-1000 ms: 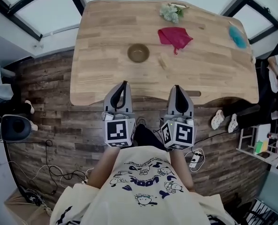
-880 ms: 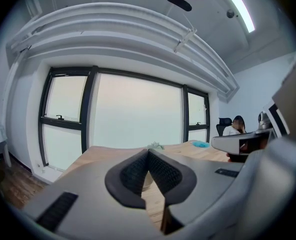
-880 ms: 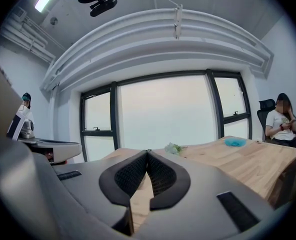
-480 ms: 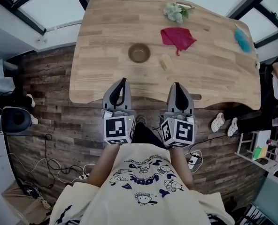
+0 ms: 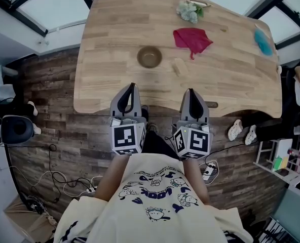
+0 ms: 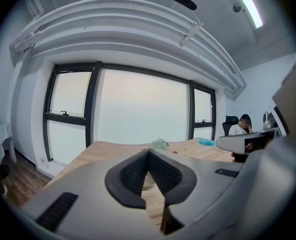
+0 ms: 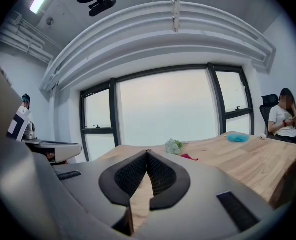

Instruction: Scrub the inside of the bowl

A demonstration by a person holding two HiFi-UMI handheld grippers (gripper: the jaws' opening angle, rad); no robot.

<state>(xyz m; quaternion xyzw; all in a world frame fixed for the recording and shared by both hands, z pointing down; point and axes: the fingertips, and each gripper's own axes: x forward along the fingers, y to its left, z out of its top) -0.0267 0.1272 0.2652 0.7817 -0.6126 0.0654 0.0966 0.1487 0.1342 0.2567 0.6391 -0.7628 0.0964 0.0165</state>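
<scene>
- Right now both grippers hang at the table's (image 5: pixel 104 39) near edge, well apart from each other, tips just over the wood. The left gripper (image 5: pixel 133 86) and right gripper (image 5: pixel 191 91) each have their jaws pressed together on nothing.
- The bowl (image 5: pixel 149 56) stands left of centre, about midway between the near and far edges, ahead of the left gripper, with open wood all round it.
- A small pale piece (image 5: pixel 179 66) lies near the bowl's right, not touching it.
- A red cloth (image 5: pixel 192 38) and a green-white bunch (image 5: pixel 189 11) lie toward the far edge, and a blue thing (image 5: pixel 263 42) lies near the right edge.
</scene>
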